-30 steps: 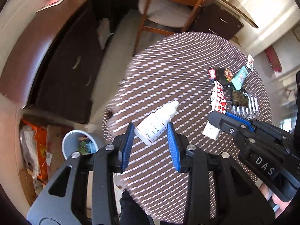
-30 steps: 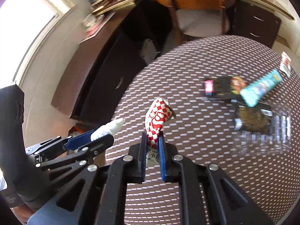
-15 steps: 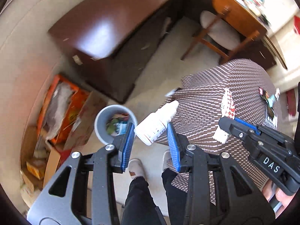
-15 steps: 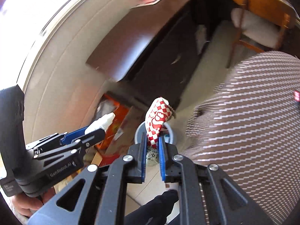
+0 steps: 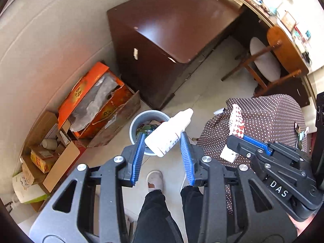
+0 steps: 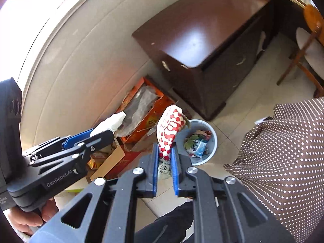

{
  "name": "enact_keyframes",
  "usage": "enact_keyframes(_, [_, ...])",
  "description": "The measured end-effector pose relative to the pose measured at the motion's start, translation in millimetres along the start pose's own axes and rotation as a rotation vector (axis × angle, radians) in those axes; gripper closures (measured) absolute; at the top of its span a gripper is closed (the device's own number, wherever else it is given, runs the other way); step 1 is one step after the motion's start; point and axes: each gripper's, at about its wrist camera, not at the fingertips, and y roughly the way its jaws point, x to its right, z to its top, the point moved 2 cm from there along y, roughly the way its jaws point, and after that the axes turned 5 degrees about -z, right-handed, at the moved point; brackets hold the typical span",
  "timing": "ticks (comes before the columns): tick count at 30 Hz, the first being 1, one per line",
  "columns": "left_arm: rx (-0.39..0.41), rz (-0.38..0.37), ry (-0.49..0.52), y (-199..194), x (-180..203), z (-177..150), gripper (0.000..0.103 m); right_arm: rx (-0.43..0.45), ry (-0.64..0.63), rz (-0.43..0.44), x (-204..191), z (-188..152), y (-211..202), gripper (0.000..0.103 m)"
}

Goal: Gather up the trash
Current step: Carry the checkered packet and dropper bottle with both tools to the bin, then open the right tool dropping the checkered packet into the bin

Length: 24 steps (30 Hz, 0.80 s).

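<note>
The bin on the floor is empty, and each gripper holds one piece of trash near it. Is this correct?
Not quite: the bin is not empty. The right wrist view shows wrappers already inside. The rest holds: the left gripper grips a white bottle, and the right gripper a red-checked wrapper.

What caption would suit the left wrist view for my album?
Left tool carries a white plastic dropper bottle above a grey round waste bin, right tool alongside gripping a red-and-white checkered wrapper.

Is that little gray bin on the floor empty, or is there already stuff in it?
Partly filled. The bin holds crumpled wrappers across its bottom, well below the rim. How deep the pile goes cannot be told.
</note>
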Motion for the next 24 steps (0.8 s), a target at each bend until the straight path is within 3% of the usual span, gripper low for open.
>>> enact_keyframes(10, [0.018, -0.011, -0.031, -7.4, -27.3, 2.9, 0.068, -0.011, -0.052, -0.012, -32.7, 6.2, 14.8, 0.091])
enact_keyframes(19, [0.031, 0.000, -0.033, -13.4, -36.6, 6.0, 0.068, 0.012, -0.064, -0.030, -44.9, 18.7, 14.7, 0.075])
enact_keyframes(24, [0.031, 0.003, -0.033, -14.6, -36.7, 6.5, 0.068, 0.014, -0.069, -0.026, -47.1, 19.5, 14.5, 0.075])
